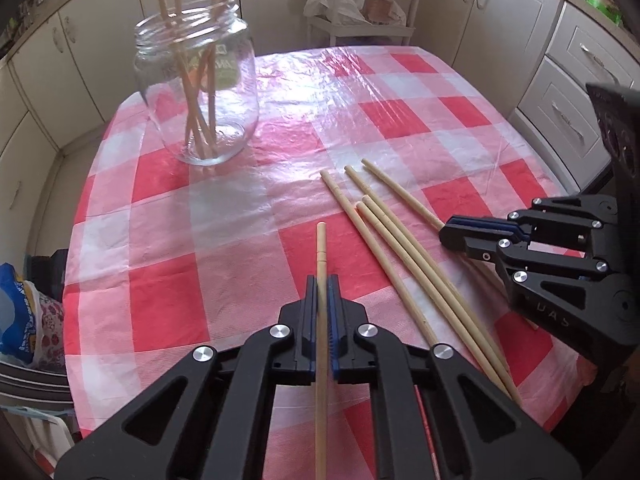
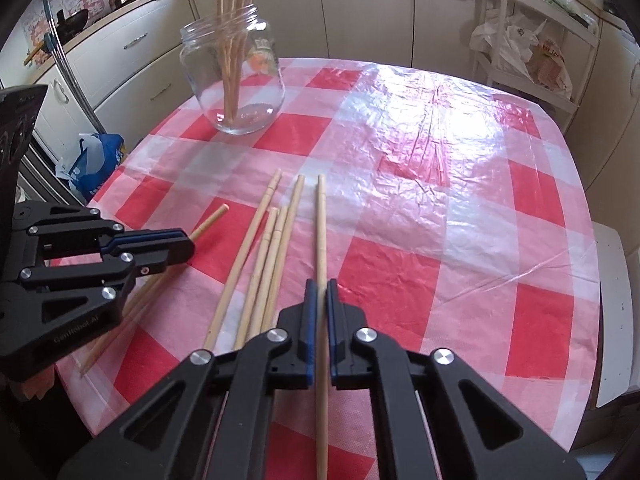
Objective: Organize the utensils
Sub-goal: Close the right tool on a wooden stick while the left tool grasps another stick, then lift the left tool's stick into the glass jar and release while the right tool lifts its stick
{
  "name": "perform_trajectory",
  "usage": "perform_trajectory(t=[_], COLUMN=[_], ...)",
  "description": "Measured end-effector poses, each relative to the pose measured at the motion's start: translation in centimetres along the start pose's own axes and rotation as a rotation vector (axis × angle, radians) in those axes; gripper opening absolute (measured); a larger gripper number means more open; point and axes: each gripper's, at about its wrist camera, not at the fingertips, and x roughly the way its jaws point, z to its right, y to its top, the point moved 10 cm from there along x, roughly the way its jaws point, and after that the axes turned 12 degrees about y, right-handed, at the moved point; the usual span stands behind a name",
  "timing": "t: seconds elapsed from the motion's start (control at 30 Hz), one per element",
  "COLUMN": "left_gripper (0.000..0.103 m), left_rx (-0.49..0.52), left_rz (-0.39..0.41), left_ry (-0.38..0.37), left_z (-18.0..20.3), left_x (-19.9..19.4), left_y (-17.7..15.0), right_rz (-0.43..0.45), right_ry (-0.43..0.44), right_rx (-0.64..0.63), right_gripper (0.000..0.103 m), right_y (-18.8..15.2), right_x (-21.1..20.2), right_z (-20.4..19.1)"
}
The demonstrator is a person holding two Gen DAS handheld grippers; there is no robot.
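Grippers both clamped: left gripper [image 1: 321, 280] on one chopstick [image 1: 321, 248], right gripper [image 2: 320, 284] on another chopstick [image 2: 321, 220]. Four loose chopsticks [image 2: 264, 264] between them on checked tablecloth [image 2: 440, 200]. Glass jar [image 1: 200, 92] of chopsticks beyond.

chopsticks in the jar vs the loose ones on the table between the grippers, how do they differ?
The chopsticks in the jar stand nearly upright, leaning on the rim of the glass jar; the loose chopsticks lie flat on the checked tablecloth. The jar's cross one another; the loose ones lie roughly side by side. Both groups are plain pale wood.
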Motion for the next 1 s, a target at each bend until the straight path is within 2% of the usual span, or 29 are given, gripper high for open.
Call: perform_trajectory(t=[0.1, 0.2, 0.37, 0.47, 0.6, 0.77, 1.0], left_gripper=[0.005, 0.005, 0.005, 0.005, 0.005, 0.005, 0.005], left_rx=[-0.069, -0.150, -0.286, -0.336, -0.390, -0.465, -0.452], left_rz=[0.076, 0.194, 0.489, 0.634, 0.784, 0.896, 0.980], left_ry=[0.001, -0.004, -0.065, -0.052, -0.029, 0.014, 0.139], left_z=[-2.2, -4.6, -8.4, -10.3, -11.8, -12.8, -12.5], left_x=[-1.5, -3.6, -9.5, -12.4, -14.5, -14.7, -12.7], left_y=[1.3, 3.7, 9.5, 12.9, 17.2, 21.6, 24.5], right_rz=[0.043, 0.083, 0.146, 0.172, 0.192, 0.217, 0.211], right_ry=[0.078, 0.140, 0.207, 0.249, 0.264, 0.275, 0.280], right_rx=[0.090, 0.160, 0.244, 0.278, 0.284, 0.288, 0.298], right_gripper=[0.006, 0.006, 0.006, 0.006, 0.006, 0.006, 0.006], right_y=[-0.1, -0.1, 0.3, 0.5, 0.7, 1.1, 0.9], right_x=[-0.3, -0.6, -1.2, -1.3, -1.4, -1.6, -1.1], right_z=[0.4, 0.8, 1.3, 1.4, 1.2, 1.5, 1.8])
